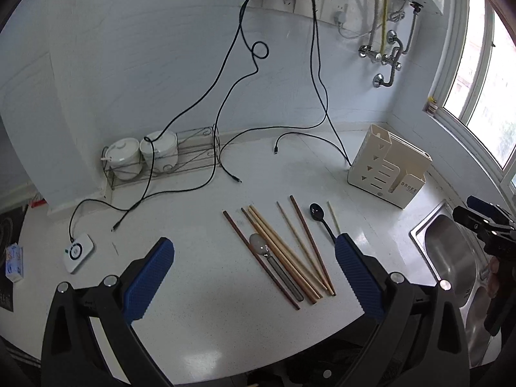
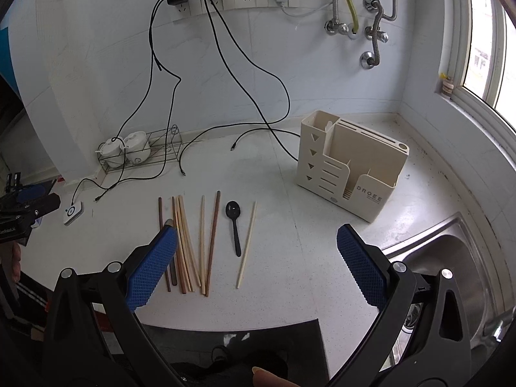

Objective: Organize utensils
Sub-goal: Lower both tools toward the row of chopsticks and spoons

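Several wooden chopsticks (image 1: pixel 290 251) (image 2: pixel 193 245), dark and pale, lie side by side on the white counter (image 1: pixel 200 225) (image 2: pixel 283 225). Among them rests a metal spoon (image 1: pixel 274 262), bowl away from me. A black spoon (image 1: pixel 322 221) (image 2: pixel 234 225) lies to their right, with one pale chopstick (image 2: pixel 247 245) beyond it. A beige utensil holder (image 1: pixel 388 169) (image 2: pixel 351 164) stands at the back right. My left gripper (image 1: pixel 254 248) hovers open just before the chopsticks. My right gripper (image 2: pixel 258 238) also stands open and empty, above the counter's front edge.
Black charging cables (image 1: pixel 225 103) (image 2: pixel 167 122) trail from wall sockets across the counter. A wire rack with white lidded pots (image 1: pixel 142 156) (image 2: pixel 125 151) stands at the back left. A white charger puck (image 1: pixel 78 252) (image 2: pixel 73 213) lies left. A steel sink (image 1: pixel 451 258) (image 2: pixel 451 264) is at right.
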Tool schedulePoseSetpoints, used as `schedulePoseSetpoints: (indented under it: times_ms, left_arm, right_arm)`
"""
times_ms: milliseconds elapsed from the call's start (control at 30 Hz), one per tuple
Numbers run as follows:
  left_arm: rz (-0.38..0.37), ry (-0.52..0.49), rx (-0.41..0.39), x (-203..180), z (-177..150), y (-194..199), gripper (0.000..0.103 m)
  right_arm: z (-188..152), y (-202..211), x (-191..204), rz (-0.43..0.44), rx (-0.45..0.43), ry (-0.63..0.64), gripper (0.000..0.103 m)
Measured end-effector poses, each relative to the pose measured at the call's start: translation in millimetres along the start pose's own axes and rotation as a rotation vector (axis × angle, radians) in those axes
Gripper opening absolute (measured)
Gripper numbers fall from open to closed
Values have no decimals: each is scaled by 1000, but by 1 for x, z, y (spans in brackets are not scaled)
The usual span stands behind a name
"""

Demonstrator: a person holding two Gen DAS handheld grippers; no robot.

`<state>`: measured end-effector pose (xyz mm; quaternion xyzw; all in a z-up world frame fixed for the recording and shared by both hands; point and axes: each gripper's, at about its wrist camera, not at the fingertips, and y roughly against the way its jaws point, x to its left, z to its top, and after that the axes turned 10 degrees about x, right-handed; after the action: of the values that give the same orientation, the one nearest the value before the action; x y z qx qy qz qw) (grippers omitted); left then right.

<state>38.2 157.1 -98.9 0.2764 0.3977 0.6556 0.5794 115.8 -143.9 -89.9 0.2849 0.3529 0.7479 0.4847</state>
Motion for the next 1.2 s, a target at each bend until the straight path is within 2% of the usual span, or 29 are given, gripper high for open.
schedulePoseSetpoints:
  times_ms: [100, 200, 267, 367, 500, 600, 633, 733, 800, 900, 1000, 1067, 1200]
  left_arm:
    - [31, 49, 48, 6, -1, -24, 98]
    - [62, 115, 61, 10, -1, -43, 98]
    - [56, 179, 82, 14, 0, -56, 98]
    - [27, 264, 96, 20, 1, -74, 98]
    - [122, 315, 154, 17, 3, -99, 97]
    - [141, 341, 235, 13, 4, -121, 88]
    - [137, 348, 260, 12, 4, -128, 88]
    - [97, 384, 337, 12, 2, -150, 82]
    - [85, 422, 394, 14, -2, -165, 68]
    - [103, 474, 433, 19, -7, -179, 67]
    - [64, 503, 466, 22, -10, -194, 67]
    - [59, 497, 493, 22, -11, -202, 67]
    - [101, 481, 531, 23, -12, -213, 66]
  right_arm:
    - [9, -28, -6, 21, 45, -15, 95]
    - [20, -62, -11, 27, 86, -10, 95]
    - [27, -85, -16, 29, 114, 2, 95]
    - [39, -121, -26, 79, 172, -18, 93]
    - [52, -166, -32, 141, 264, -3, 80]
    - [59, -192, -29, 153, 311, 49, 73]
    - [60, -199, -29, 160, 322, 59, 73]
    - [63, -215, -23, 185, 344, 111, 66]
    - [64, -225, -18, 188, 363, 148, 64]
    - [64, -237, -14, 186, 391, 165, 62]
    - [62, -243, -12, 184, 396, 167, 63]
    - [60, -246, -13, 179, 400, 159, 63]
    - [55, -248, -17, 175, 411, 133, 63]
